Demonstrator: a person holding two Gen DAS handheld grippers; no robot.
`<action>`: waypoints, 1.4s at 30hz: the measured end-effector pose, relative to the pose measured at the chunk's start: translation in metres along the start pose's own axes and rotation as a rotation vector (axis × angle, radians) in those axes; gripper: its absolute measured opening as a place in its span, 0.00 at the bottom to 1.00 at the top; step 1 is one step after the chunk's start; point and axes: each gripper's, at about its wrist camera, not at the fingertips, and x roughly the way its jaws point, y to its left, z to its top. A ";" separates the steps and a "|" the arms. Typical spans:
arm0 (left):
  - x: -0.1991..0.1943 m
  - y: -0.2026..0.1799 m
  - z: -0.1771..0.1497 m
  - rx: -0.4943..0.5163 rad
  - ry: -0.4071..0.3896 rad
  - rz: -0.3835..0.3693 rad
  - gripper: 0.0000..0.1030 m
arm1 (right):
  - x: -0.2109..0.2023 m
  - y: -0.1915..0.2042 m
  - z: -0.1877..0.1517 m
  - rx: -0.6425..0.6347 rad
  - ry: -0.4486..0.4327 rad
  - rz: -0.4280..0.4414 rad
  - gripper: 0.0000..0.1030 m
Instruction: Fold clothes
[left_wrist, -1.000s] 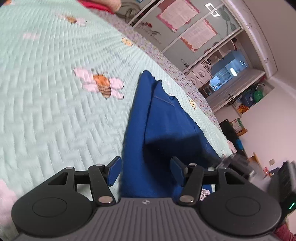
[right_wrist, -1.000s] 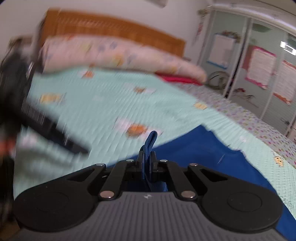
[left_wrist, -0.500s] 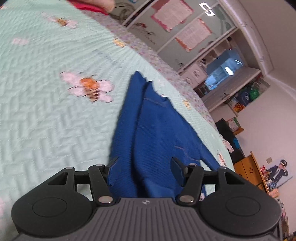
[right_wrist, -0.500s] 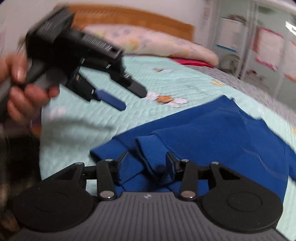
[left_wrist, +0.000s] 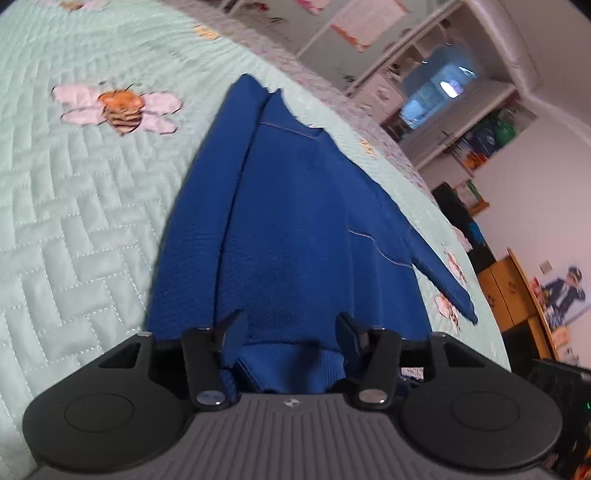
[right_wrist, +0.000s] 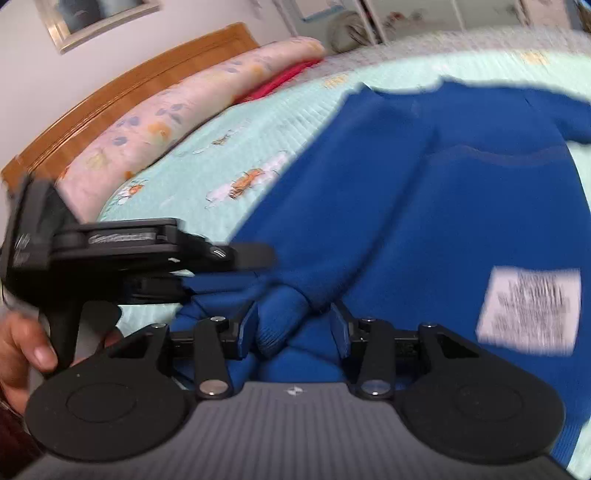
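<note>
Bed (right_wrist: 258, 122) with a mint quilted cover printed with bees. Blue garment (left_wrist: 295, 221) lies spread flat on it, white label (right_wrist: 528, 306) showing. Long floral pillow (right_wrist: 184, 96) along the wooden headboard (right_wrist: 122, 85); something red, maybe cloth, beside it.

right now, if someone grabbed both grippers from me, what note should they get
Left gripper: jaws closing around the ribbed hem of the blue sweater, not yet pinching.
Right gripper: open, a bunched cuff between its fingers, not gripped.
Sweater lies on the green quilt, part folded, white label showing.
Left to do: grip the near edge and finish the folds.
</note>
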 end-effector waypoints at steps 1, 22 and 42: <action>0.000 -0.002 0.001 0.015 0.005 0.001 0.54 | -0.004 -0.003 0.000 0.022 -0.011 0.010 0.43; 0.036 0.010 0.013 0.107 -0.049 -0.064 0.50 | 0.164 -0.112 0.195 0.247 -0.068 -0.093 0.00; 0.031 0.023 0.014 0.111 -0.036 -0.125 0.45 | 0.248 -0.096 0.264 0.164 -0.065 -0.065 0.06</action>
